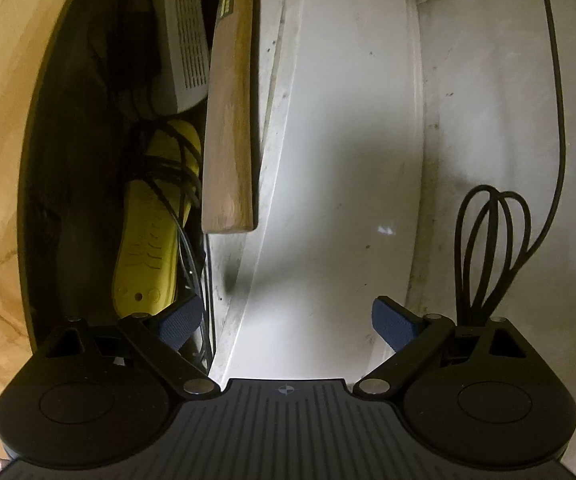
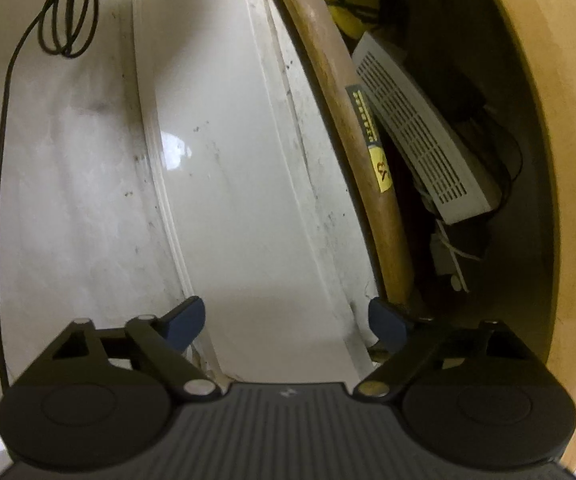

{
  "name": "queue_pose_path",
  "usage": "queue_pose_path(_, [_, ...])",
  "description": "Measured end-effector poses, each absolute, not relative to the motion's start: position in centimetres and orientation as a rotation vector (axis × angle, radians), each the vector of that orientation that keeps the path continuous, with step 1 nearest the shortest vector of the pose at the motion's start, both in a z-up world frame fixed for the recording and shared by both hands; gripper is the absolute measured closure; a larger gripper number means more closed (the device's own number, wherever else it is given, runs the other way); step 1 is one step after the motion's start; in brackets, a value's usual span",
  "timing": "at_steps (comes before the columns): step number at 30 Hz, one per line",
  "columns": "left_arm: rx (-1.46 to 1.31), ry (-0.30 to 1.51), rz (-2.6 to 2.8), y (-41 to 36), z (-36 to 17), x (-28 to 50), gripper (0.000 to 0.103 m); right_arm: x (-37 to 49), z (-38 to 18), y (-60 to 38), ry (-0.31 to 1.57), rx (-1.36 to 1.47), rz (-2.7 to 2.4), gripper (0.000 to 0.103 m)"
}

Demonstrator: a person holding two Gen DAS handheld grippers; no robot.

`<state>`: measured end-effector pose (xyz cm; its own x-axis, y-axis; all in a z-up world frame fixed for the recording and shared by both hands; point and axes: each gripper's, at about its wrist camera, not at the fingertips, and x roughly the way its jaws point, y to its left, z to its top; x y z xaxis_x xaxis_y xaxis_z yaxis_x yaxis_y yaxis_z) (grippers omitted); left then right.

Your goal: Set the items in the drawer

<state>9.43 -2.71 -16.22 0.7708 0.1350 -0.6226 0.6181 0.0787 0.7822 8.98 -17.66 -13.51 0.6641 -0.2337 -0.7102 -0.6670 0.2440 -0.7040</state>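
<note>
Both grippers are standing wide and holding nothing: the left gripper [image 1: 286, 322] and right gripper [image 2: 286, 320] are hovering over the white drawer front [image 1: 327, 160]. Judged step: closing up; pushing squarely on that front would avoid jamming. Ahead-left of the left gripper, the wooden handle [image 1: 230, 120], yellow item [image 1: 148, 240] and white vented box [image 1: 186, 36] are lying inside the drawer [image 1: 68, 160]. A black cable [image 1: 487, 248] is lying ahead-right.

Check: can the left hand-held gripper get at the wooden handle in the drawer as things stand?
Probably yes. The left hand-held gripper is open and empty, and the wooden handle lies on top along the drawer's white front edge, its butt end exposed. The yellow item and cables sit beside it, not over it.
</note>
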Motion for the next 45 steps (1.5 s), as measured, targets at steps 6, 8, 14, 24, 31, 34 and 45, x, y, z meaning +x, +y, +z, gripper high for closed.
queue_pose_path(6, [1.479, 0.646, -0.363, -2.8, -16.3, 9.8, 0.046, 9.3, -13.3, -17.5, 0.813, -1.366, 0.304, 0.057])
queue_pose_path(8, [1.464, 0.646, -0.352, -2.8, -16.0, 10.0, 0.052, 9.6, -13.1, -17.5, 0.823, -1.352, 0.302, 0.058])
queue_pose_path(14, [1.476, 0.652, -0.359, -2.8, -15.7, 9.5, 0.054, 9.3, -13.0, -17.4, 0.837, -1.365, 0.313, 0.059])
queue_pose_path(24, [1.472, 0.692, -0.397, -2.7, -15.1, 8.0, 0.054, 7.9, -12.3, -17.3, 0.871, -1.374, 0.349, 0.062])
queue_pose_path(31, [1.465, 0.725, -0.421, -2.6, -14.3, 7.5, 0.066, 7.2, -11.4, -17.2, 0.916, -1.368, 0.399, 0.066])
queue_pose_path(34, [1.452, 0.747, -0.44, -2.6, -13.9, 7.3, 0.067, 6.9, -11.1, -17.0, 0.933, -1.381, 0.427, 0.067])
queue_pose_path(45, [1.455, 0.812, -0.516, -2.6, -12.9, 5.1, 0.069, 5.8, -9.7, -16.9, 1.007, -1.358, 0.52, 0.072])
